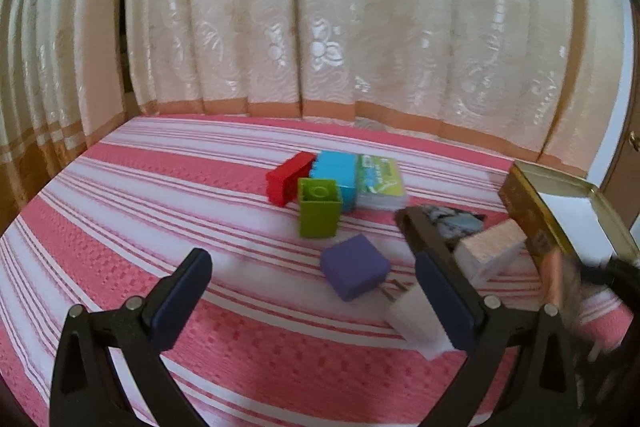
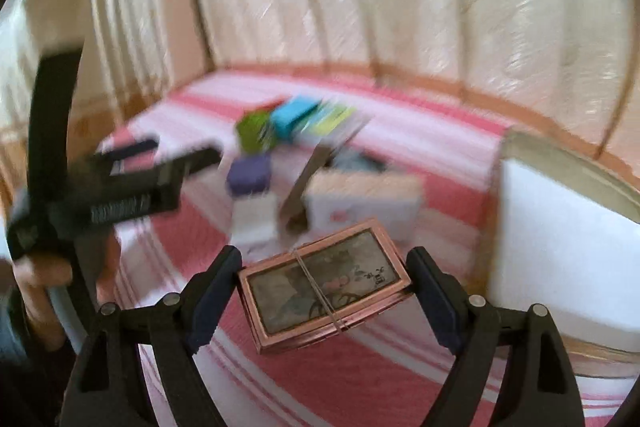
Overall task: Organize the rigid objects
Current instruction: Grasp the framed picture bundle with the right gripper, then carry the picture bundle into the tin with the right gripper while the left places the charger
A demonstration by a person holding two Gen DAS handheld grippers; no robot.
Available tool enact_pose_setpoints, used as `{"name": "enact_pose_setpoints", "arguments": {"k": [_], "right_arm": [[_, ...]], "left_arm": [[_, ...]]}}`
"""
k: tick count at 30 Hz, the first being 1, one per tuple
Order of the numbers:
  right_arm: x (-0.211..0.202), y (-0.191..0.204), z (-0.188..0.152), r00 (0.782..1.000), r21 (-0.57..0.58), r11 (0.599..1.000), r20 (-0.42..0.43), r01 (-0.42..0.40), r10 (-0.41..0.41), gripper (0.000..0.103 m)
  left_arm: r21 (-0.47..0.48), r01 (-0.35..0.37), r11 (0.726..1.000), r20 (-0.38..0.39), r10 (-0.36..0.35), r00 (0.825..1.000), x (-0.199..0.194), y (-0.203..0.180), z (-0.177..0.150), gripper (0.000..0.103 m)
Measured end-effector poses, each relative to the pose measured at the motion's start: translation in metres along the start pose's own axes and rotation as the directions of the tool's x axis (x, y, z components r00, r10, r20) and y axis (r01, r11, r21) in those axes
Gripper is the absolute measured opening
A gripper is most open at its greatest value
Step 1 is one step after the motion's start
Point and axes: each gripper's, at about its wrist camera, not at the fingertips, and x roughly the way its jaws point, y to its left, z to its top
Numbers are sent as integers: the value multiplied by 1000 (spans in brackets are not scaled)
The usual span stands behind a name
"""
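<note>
My right gripper (image 2: 324,253) is shut on a copper-framed picture box (image 2: 324,287) with a band around it; both pads touch its short ends, and it stays sharp while the bed behind blurs. My left gripper (image 1: 304,239) hangs open over the striped bedspread (image 1: 160,211) with nothing between its fingers. Ahead of it lie a purple cube (image 1: 354,271), a white block (image 1: 416,319), and a green brick (image 1: 318,207). A red brick (image 1: 288,183), a blue brick (image 1: 334,173) and a green-and-white card pack (image 1: 380,183) lie behind.
An open gold tin (image 1: 532,203) with a white inside stands at the right, and a pink-topped white box (image 1: 492,247) sits beside it. Cream curtains (image 1: 320,27) close off the back. A hand (image 2: 40,275) holds the left gripper (image 2: 176,153) at the left of the right wrist view.
</note>
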Motion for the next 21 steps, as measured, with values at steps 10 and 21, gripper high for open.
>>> {"name": "enact_pose_setpoints", "arguments": {"k": [10,21], "right_arm": [[-32,-46,7,977,173,973,123,152,-175,86],[-36,-57,3,973,228,960,123,162,-194,86]], "left_arm": [[29,77,997,-124,-72,990,12,-47,-9,102],[19,-21,1000,-283,26,959,43,-58,-16,75]]}}
